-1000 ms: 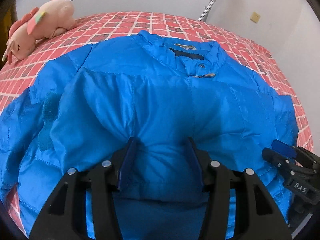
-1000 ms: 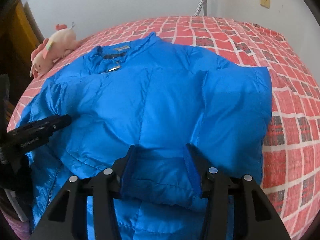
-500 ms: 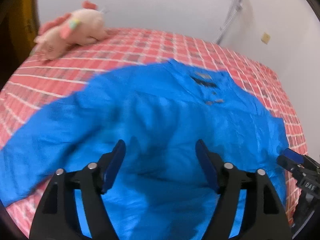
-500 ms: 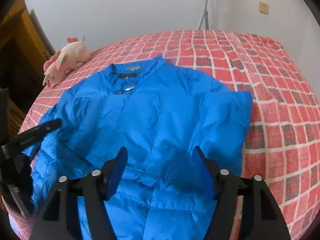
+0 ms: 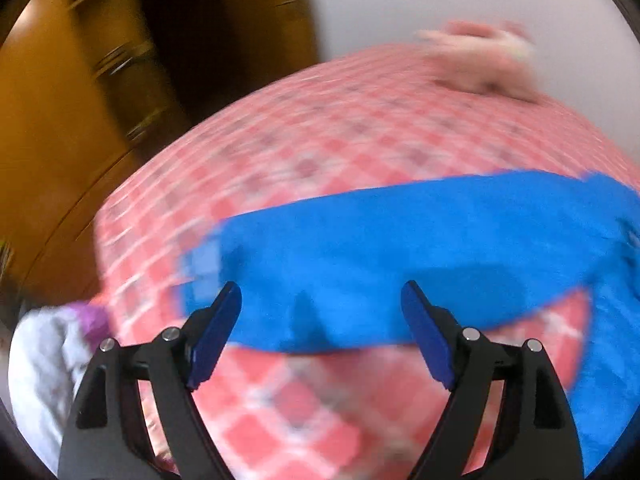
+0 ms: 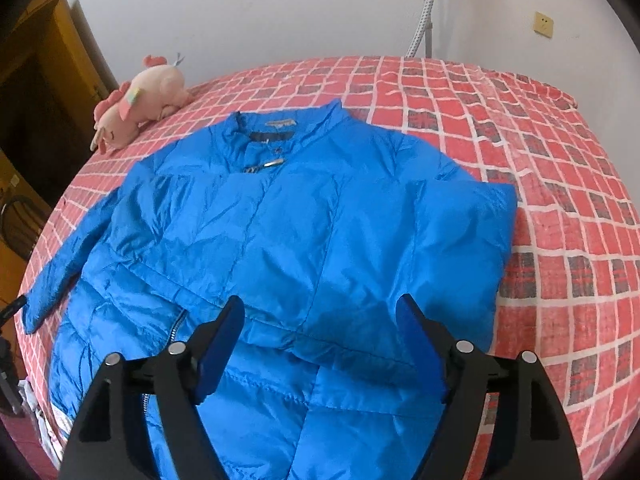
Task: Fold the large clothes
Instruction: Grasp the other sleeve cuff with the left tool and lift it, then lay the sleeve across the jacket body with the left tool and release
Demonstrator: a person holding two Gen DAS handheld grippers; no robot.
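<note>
1. The blue padded jacket [image 6: 288,240] lies front-up on the bed [image 6: 560,184], collar toward twelve o'clock.
2. I judge it soft, puffy, light and slippery, so I'd pinch seams or cuffs.
3. Its outstretched sleeve [image 5: 380,264] lies ahead of my left tongs [image 5: 320,332].
4. Both tongs have just been opening; left and right tongs [image 6: 320,344] are spread, holding nothing.

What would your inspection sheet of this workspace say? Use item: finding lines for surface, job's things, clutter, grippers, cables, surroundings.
Surface: bed under a red checked cover.
Job's things: blue jacket lying front up, one sleeve stretched sideways, the other folded in.
Clutter: pink plush toy near the collar; white cloth at the bed's edge.
Grippers: left gripper and right gripper open, just widened, holding nothing.
Cables: nothing seen.
Surroundings: white wall, hose, socket, wooden cabinet.
</note>
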